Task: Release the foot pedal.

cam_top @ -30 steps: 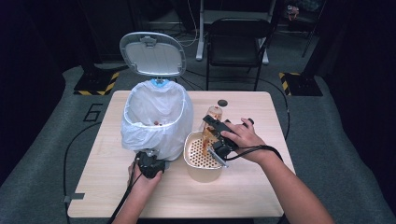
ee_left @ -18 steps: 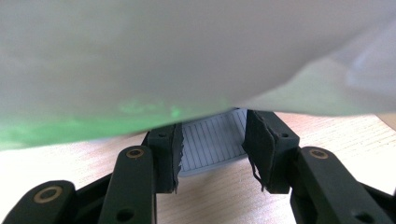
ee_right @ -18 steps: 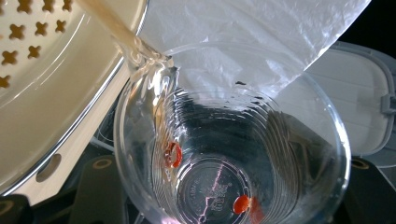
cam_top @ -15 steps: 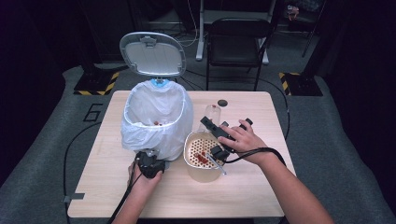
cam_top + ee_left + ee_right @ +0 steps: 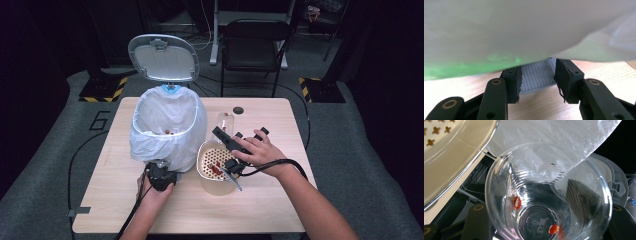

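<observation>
While the left gripper [image 5: 159,176] is staying put at the foot of the lined bin [image 5: 167,127], lower left of centre in the high view, its fingers [image 5: 512,83] are pinching the bin's ridged grey pedal [image 5: 536,75]. The right gripper [image 5: 231,150] is now lifting the clear cup [image 5: 225,122] up and away from the strainer bowl [image 5: 216,162], over which it was tipped a second ago; its fingers are clamping the cup, where two red bits [image 5: 517,202] are clinging inside. The counter [image 5: 260,210] is lying bare along its lower and right edges, and the strainer bowl is sitting just beside the bin.
</observation>
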`<state>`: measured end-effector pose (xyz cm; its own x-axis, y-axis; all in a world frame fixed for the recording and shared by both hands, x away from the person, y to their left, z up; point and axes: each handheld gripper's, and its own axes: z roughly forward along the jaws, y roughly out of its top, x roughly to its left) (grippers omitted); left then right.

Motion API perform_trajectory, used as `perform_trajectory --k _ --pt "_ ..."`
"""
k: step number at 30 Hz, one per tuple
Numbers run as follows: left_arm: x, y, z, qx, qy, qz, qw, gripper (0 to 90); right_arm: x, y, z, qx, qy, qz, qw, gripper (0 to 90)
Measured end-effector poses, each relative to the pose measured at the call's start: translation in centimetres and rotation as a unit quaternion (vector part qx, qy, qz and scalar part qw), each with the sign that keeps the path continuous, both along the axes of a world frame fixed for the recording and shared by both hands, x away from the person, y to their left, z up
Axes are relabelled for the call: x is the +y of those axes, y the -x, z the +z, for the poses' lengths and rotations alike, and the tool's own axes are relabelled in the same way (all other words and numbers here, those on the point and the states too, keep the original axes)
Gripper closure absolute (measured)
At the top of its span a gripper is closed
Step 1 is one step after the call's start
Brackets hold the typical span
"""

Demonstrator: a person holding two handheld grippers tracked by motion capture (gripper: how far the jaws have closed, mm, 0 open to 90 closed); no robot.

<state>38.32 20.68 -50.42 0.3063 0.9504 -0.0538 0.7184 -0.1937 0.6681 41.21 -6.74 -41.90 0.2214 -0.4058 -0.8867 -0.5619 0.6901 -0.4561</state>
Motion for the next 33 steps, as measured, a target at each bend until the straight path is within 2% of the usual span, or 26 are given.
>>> perform_trajectory --k 5,6,7,8,28,32,33 --pt "0.00 0.00 0.01 0.001 0.000 -0.002 1.0000 56.7 -0.05 0.14 0.10 -0.013 0.008 0.005 0.9999 37.7" --pt "-0.01 0.00 0.01 0.001 0.000 -0.001 1.0000 56.7 0.01 0.12 0.20 -0.019 0.014 0.009 0.9997 37.6" --pt "-0.01 0.00 0.01 0.001 0.000 -0.001 1.0000 56.7 0.02 0.19 0.36 -0.015 0.023 0.007 0.9996 37.6" --pt "0.00 0.01 0.03 0.001 -0.002 0.000 1.0000 56.7 -0.26 0.18 -0.17 -0.003 0.001 -0.006 1.0000 37.6" --pt "-0.02 0.00 0.05 0.002 -0.003 0.001 1.0000 56.7 -0.12 0.41 -0.16 -0.013 0.006 0.000 0.9999 37.5" --pt "-0.02 0.00 0.05 0.002 -0.003 0.001 1.0000 56.7 0.10 0.38 0.29 -0.010 0.006 0.014 0.9998 37.2" --pt "-0.02 0.00 0.04 0.002 -0.003 0.001 1.0000 56.7 0.13 0.34 0.44 0.000 0.004 0.015 0.9999 37.1"
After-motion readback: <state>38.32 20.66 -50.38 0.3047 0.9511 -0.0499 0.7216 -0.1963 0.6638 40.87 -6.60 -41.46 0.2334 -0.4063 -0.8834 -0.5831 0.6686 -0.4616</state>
